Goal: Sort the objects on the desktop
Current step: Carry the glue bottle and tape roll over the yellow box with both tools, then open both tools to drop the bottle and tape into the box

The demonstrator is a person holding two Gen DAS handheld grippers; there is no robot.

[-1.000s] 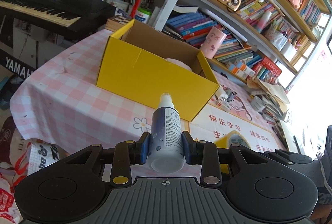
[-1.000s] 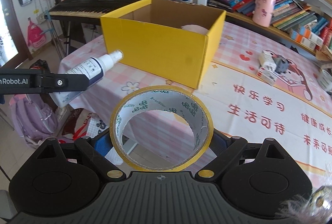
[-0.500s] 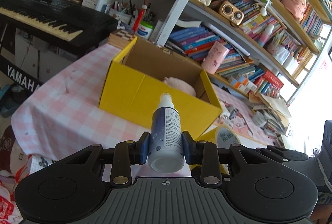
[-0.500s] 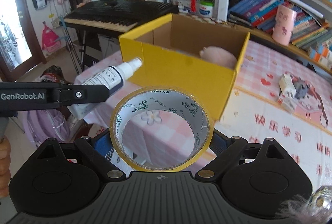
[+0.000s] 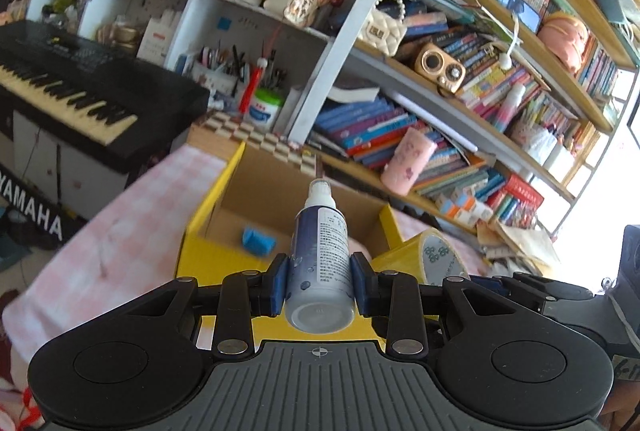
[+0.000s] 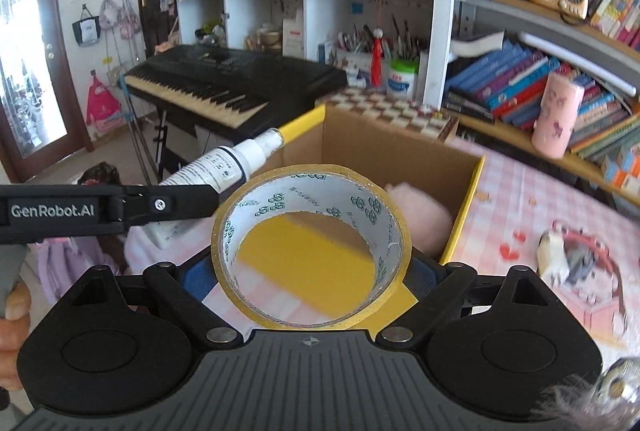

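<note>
My left gripper [image 5: 319, 285] is shut on a blue and white spray bottle [image 5: 320, 251], nozzle pointing forward, held over the near edge of the open yellow cardboard box [image 5: 208, 207]. My right gripper [image 6: 312, 271] is shut on a roll of yellow tape [image 6: 312, 247], held at the box's near wall [image 6: 464, 207]. The bottle [image 6: 224, 165] and left gripper show at the left of the right wrist view. The tape [image 5: 424, 255] shows to the right in the left wrist view. A pink soft object [image 6: 416, 211] and a blue item [image 5: 258, 239] lie inside the box.
The box stands on a pink checked tablecloth [image 5: 116, 243]. A black keyboard [image 5: 72, 87] stands to the left. Bookshelves with a pink cup [image 6: 558, 115] run behind. Small items [image 6: 560, 255] lie on the table at right.
Both grippers have moved forward and up toward the box with their loads. The box interior now shows from above, and the bottle's nozzle reaches over its near edge.
</note>
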